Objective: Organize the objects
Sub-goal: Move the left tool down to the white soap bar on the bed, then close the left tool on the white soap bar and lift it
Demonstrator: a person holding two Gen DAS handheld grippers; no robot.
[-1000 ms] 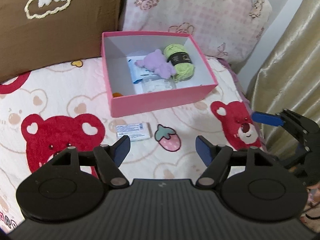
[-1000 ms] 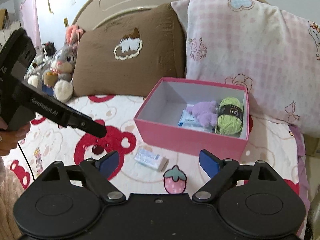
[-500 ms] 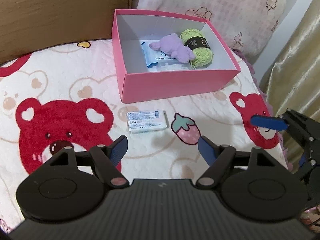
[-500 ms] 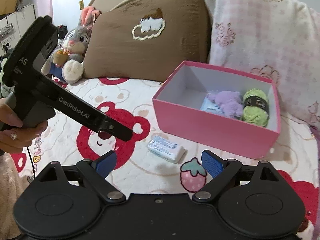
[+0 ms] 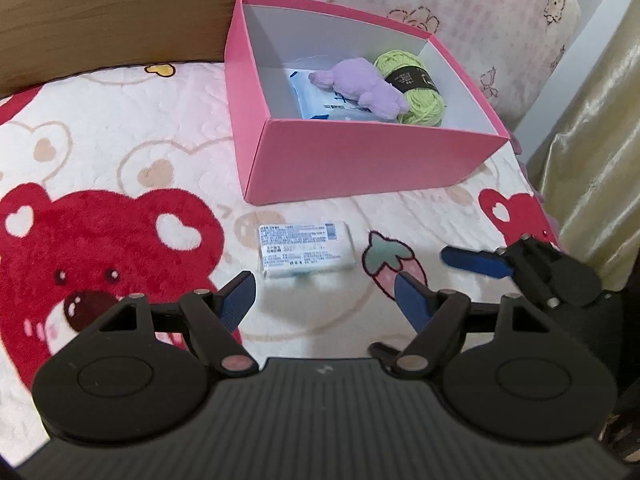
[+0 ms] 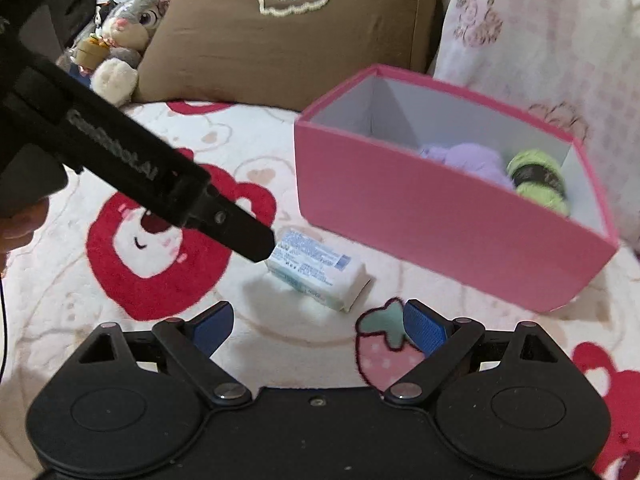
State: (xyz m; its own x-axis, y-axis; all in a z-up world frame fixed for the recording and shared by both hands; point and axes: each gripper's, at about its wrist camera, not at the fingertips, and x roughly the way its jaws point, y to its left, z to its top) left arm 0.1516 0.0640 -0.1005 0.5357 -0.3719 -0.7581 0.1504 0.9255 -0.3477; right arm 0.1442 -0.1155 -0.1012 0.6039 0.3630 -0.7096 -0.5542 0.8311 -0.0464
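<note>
A white wrapped packet [image 5: 306,250] lies on the bear-print blanket in front of a pink box [image 5: 372,160]; it also shows in the right wrist view [image 6: 318,270]. The box [image 6: 440,216] holds a purple plush [image 5: 360,86], a green yarn ball [image 5: 412,84] and a blue-white packet [image 5: 316,100]. My left gripper [image 5: 324,294] is open and empty, just short of the white packet. My right gripper [image 6: 318,326] is open and empty, close to the packet from the other side. The right gripper's blue fingers [image 5: 476,262] show at the right of the left wrist view.
A brown pillow [image 6: 288,28] and a pink checked pillow [image 6: 540,40] stand behind the box. A plush rabbit [image 6: 124,36] sits at the far left. A gold curtain [image 5: 600,140] hangs at the bed's right edge. The left gripper's black body [image 6: 120,160] crosses the right wrist view.
Both grippers have moved down and forward toward the white packet, which now lies just ahead of their open fingers. The two grippers have come closer together.
</note>
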